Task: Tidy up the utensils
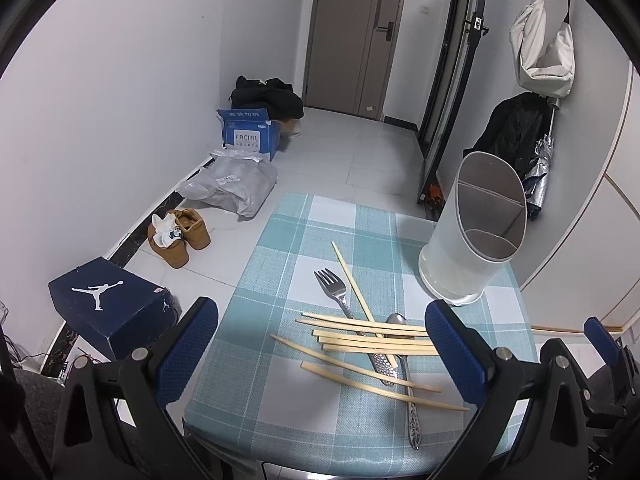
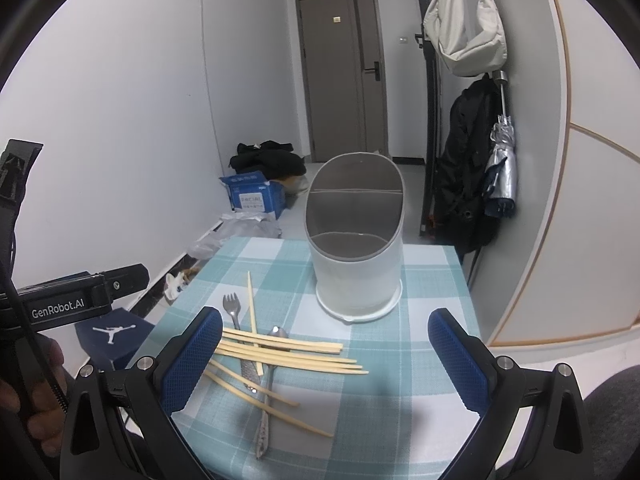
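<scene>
Left gripper [image 1: 320, 344]: I hold it spread wide and empty, low over the near edge of the table, so the heap sits framed between my fingers before I commit.
Right gripper [image 2: 326, 354]: also wide apart, carrying nothing; I keep it to the right of the heap, with the holder straight ahead of it.
Chopsticks [image 1: 368, 334]: a loose heap in the middle of the checked tablecloth [image 1: 304, 240], crossing each other; several lie over the fork and spoon, so I judge they should go first.
Fork [image 1: 331, 286]: tines pointing away from me, handle buried under the sticks.
Spoon [image 1: 397, 320]: bowl just showing beside the sticks, handle running toward the near edge.
Holder [image 2: 356, 264]: upright at the far right of the table, apart from the heap, slanted mouth facing me, which eases dropping things in; both compartments look empty.
Progress: nothing sorted yet, by my reading.
</scene>
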A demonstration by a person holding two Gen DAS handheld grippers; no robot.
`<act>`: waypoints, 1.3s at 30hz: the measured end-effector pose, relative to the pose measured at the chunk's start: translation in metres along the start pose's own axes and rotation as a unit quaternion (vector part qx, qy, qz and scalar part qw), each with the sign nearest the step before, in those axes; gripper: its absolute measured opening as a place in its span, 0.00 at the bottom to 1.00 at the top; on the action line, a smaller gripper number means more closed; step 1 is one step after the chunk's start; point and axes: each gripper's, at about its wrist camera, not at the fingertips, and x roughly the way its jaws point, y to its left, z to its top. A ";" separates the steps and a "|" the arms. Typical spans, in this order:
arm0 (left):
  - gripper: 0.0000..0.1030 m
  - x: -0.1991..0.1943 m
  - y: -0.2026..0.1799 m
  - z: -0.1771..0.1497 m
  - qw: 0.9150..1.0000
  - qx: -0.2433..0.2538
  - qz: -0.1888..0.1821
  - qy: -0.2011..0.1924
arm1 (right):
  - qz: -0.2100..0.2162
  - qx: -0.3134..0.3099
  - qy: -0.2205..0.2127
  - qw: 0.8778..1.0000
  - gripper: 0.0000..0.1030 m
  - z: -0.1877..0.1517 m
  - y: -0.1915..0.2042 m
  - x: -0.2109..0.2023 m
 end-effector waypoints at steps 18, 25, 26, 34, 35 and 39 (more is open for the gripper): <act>0.99 0.020 0.016 0.006 0.999 -0.034 0.001 0.029 | 0.029 -0.004 0.001 1.000 1.00 0.002 0.000 0.009; 0.99 0.041 0.048 0.020 0.993 -0.101 -0.017 0.055 | 0.045 -0.052 0.041 0.997 1.00 0.010 0.020 0.037; 0.99 0.044 0.053 0.022 0.992 -0.112 -0.021 0.060 | 0.050 -0.059 0.048 0.996 1.00 0.011 0.023 0.042; 0.99 0.062 0.083 0.026 0.982 -0.173 -0.015 0.077 | 0.115 -0.167 0.128 0.971 0.92 0.015 0.074 0.106; 0.99 0.062 0.086 0.027 0.981 -0.178 -0.011 0.076 | 0.121 -0.181 0.138 0.966 0.88 0.015 0.081 0.117; 0.99 0.065 0.099 0.029 0.977 -0.197 0.001 0.077 | 0.155 -0.223 0.191 0.943 0.69 0.009 0.103 0.159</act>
